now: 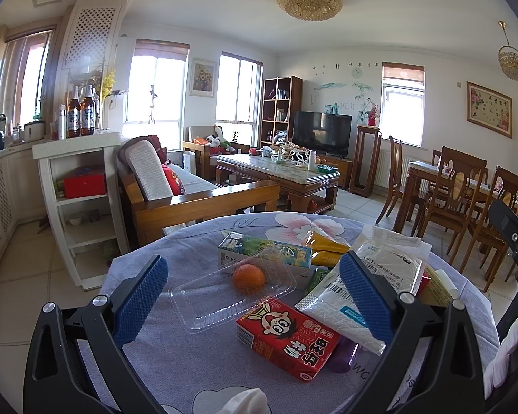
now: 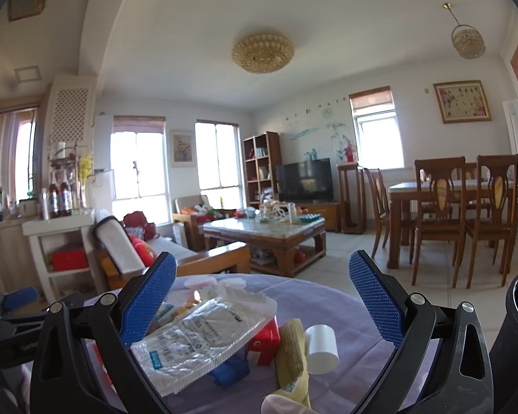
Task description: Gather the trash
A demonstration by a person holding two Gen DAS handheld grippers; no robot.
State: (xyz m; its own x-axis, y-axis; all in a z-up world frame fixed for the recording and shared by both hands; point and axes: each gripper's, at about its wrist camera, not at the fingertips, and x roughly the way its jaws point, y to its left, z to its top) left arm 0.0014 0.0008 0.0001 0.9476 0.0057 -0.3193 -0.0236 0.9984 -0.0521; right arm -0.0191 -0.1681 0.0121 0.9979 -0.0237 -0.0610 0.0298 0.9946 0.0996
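Trash [image 1: 286, 296] litters the table [image 1: 176, 362] beneath both wide-open, level grippers [image 1: 253, 296] [image 2: 262, 307].

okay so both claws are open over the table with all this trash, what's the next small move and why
Probably lower the left claw onto the clear plastic tray and close on its rim. That claw is open and empty, the tray lies right between its fingers, and nothing sits on top of it; the orange seems to lie behind it.
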